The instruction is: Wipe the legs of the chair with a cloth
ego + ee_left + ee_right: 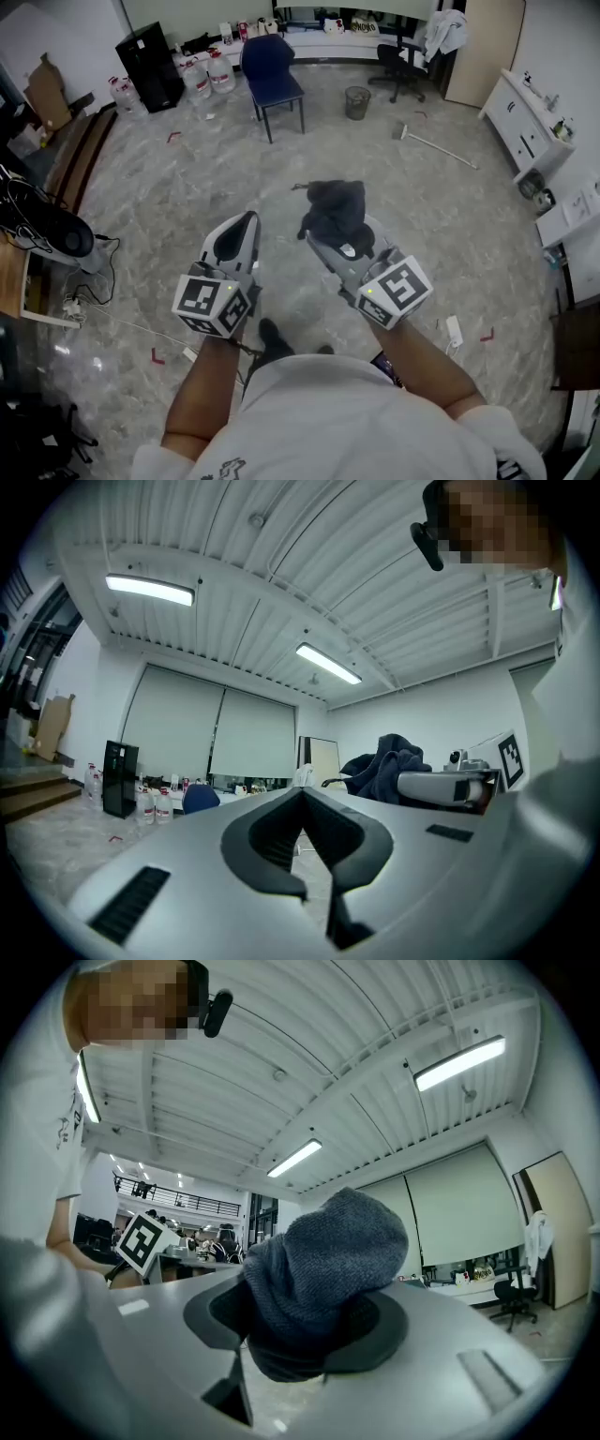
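The blue chair (272, 80) stands far off across the floor, near the back wall; it also shows small in the left gripper view as the blue chair (200, 799). My right gripper (325, 228) is shut on a dark grey cloth (336, 206), which bunches up over its jaw tips. In the right gripper view the cloth (328, 1265) fills the space above the right gripper (302, 1321). My left gripper (246, 220) is held beside it at waist height, shut with nothing in it (302, 792). Both grippers are well short of the chair.
A black cabinet (150, 66) and water bottles (202, 75) stand left of the chair. A waste bin (356, 101), an office chair (403, 66) and a broom (436, 145) on the floor are to its right. White cabinets (530, 122) line the right wall; a fan (47, 230) is at left.
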Demonstrator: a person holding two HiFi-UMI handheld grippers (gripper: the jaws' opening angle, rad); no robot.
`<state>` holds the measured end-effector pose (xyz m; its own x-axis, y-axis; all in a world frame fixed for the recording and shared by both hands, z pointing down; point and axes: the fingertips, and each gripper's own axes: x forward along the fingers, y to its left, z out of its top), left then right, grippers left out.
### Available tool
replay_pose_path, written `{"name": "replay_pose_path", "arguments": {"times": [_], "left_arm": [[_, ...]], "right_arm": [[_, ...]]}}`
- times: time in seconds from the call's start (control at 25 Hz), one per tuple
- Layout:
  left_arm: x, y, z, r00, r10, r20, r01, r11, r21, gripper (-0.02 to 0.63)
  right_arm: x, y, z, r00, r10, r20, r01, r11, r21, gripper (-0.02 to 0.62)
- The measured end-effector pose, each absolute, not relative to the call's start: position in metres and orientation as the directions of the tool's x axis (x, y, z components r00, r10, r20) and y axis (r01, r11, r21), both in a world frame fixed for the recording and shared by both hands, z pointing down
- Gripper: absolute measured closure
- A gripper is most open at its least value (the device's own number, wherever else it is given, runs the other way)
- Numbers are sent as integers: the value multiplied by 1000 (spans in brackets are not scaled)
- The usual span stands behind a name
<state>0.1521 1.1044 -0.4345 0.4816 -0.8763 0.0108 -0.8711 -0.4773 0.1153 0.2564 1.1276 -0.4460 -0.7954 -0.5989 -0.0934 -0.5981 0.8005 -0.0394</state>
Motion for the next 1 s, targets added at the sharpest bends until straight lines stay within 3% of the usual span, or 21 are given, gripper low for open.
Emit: {"name": "replay_pose_path", "arguments": {"times": [0.64, 1.0], "left_arm": [[-8, 1007, -422, 429, -903, -12, -892, -426, 151, 600], [-71, 903, -441, 488, -873, -19, -864, -485, 136, 600]], "right_arm": [[115, 1013, -429, -801, -595, -68, -592, 804, -56, 408], [48, 911, -441, -771, -631, -84, -631, 775, -29, 408]]}}
